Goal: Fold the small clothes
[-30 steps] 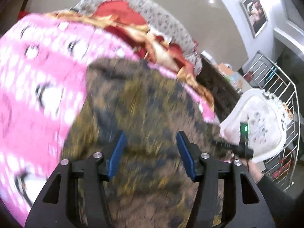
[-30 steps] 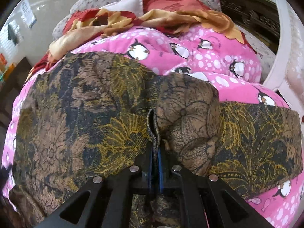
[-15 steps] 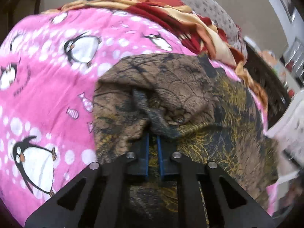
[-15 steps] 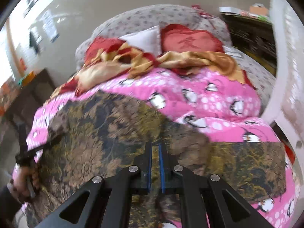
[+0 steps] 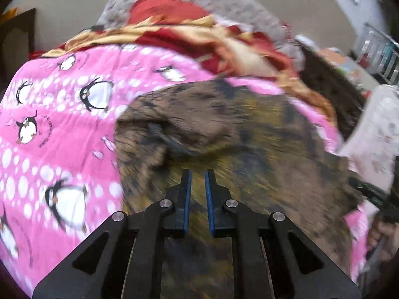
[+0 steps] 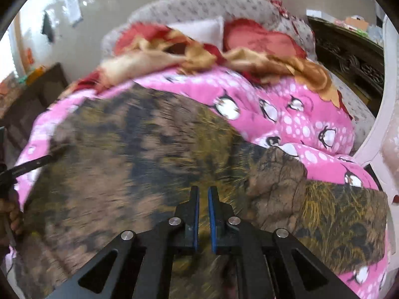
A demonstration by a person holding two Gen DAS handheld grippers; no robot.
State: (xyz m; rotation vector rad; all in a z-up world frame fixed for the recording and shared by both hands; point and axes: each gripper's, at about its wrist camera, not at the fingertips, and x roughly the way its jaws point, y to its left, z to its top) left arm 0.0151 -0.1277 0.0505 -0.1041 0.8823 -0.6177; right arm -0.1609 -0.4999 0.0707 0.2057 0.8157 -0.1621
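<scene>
Left gripper newly clamped on batik garment; writing unreadable.

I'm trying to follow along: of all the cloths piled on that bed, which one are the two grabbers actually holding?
The brown-and-gold patterned garment, spread over the pink penguin blanket. The left gripper and right gripper both pinch it; the red-and-gold cloth lies untouched beyond.
</scene>
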